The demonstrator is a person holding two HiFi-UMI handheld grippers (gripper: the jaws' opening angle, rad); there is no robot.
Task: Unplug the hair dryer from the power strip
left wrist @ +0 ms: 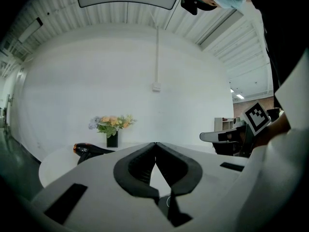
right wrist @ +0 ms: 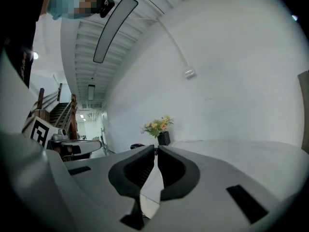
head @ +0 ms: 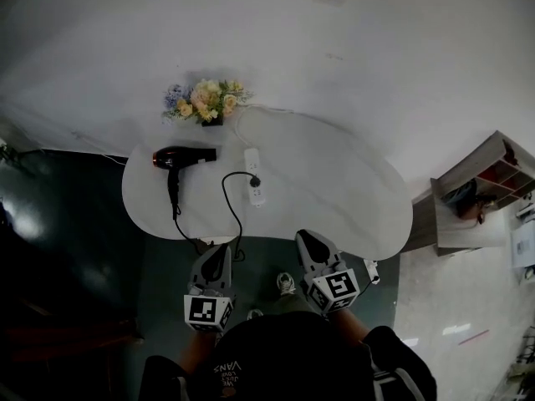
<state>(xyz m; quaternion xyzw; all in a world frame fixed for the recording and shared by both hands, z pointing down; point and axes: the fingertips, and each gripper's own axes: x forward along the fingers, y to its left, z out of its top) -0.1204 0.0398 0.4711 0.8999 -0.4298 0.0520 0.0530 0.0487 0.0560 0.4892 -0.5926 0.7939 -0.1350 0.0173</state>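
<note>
A black hair dryer (head: pixel 180 157) lies on the left part of the white table (head: pixel 334 182), with its handle toward me. Its black cord loops across the tabletop to a plug (head: pixel 254 182) seated in the white power strip (head: pixel 253 187) at the table's middle. My left gripper (head: pixel 221 251) and right gripper (head: pixel 306 237) hover side by side just short of the table's near edge, both shut and empty. In the left gripper view the jaws (left wrist: pixel 155 143) meet at their tips, with the hair dryer (left wrist: pixel 89 150) beyond to the left. The right gripper (right wrist: pixel 155 149) shows its jaws together too.
A vase of flowers (head: pixel 205 100) stands at the table's back edge against the white wall. A shelf unit (head: pixel 489 186) sits to the right of the table. The dryer's cord hangs over the near edge by my left gripper. Dark floor lies to the left.
</note>
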